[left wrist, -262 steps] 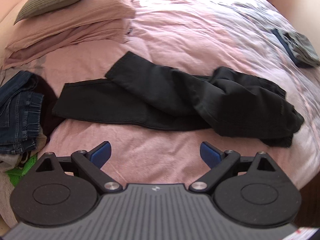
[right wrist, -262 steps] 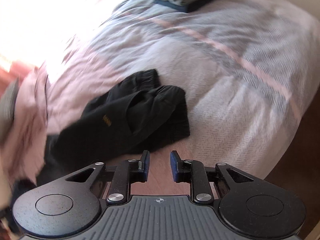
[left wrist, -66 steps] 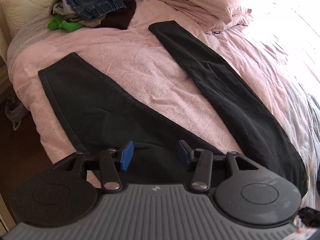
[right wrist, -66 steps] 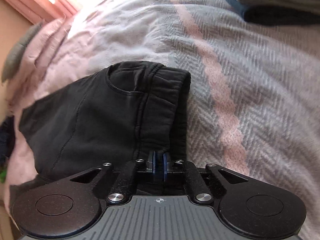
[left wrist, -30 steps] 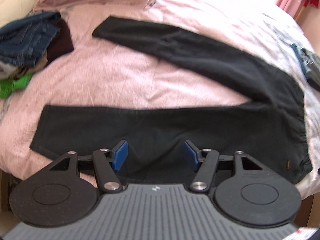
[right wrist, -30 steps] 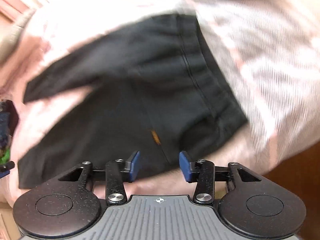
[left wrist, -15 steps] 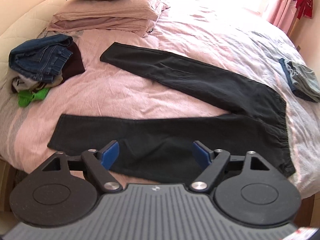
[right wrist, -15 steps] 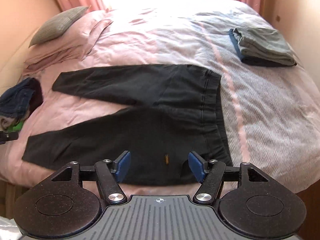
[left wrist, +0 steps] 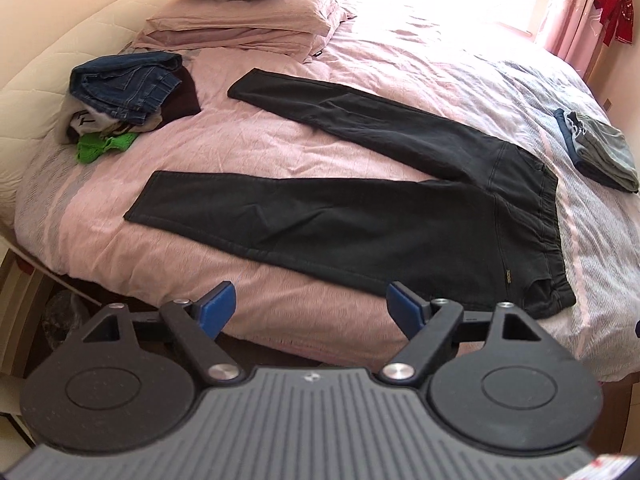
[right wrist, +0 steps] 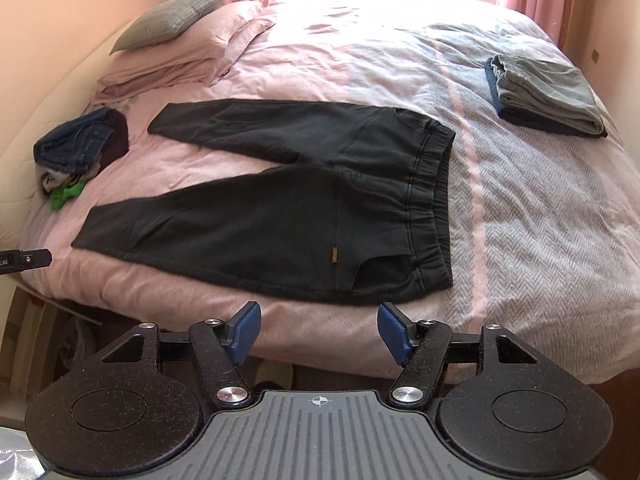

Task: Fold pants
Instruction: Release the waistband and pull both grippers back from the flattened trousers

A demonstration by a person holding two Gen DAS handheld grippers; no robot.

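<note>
Black pants lay flat on the pink bed, legs spread apart, waistband to the right. The left gripper hung above the bed's near edge, jaws wide and empty, having just opened.

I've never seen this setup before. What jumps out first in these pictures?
The black pants lie spread flat on the pink bed, legs splayed toward the pillows. In front, the open right gripper holds nothing. A rumpled clothes pile sits at the left edge.
</note>
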